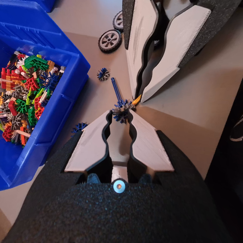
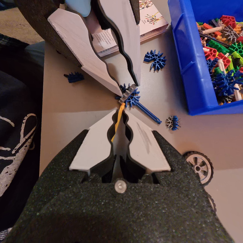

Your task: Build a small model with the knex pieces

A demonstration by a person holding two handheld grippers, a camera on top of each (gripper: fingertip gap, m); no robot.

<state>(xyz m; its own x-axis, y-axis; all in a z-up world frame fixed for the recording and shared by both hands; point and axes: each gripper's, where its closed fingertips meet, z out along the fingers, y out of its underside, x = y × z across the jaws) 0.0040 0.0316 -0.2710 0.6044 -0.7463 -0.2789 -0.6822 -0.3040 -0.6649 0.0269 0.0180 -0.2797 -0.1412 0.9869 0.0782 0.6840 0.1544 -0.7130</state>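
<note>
My left gripper [image 1: 120,111] is shut on a blue and grey connector cluster [image 1: 121,107] with a blue rod [image 1: 116,90] sticking out of it; the cluster also shows in the right wrist view [image 2: 129,97]. My right gripper [image 2: 120,110] is shut on a thin yellow rod [image 2: 118,121]. The yellow rod's tip touches the cluster's grey connector. In the left wrist view the right gripper [image 1: 137,100] comes in from the upper right with the yellow rod's tip [image 1: 136,101] showing. In the right wrist view the left gripper [image 2: 129,90] comes in from above.
A blue bin [image 1: 73,105] full of mixed coloured pieces stands beside the grippers; it also shows in the right wrist view [image 2: 184,59]. Two grey wheels [image 1: 109,41] lie on the table. Loose blue connectors [image 2: 155,59], a blue-grey connector [image 2: 172,123] and a booklet [image 2: 151,22] lie nearby. The table edge [image 2: 42,118] is at left. Both grippers' tips are close together, under 4 cm apart.
</note>
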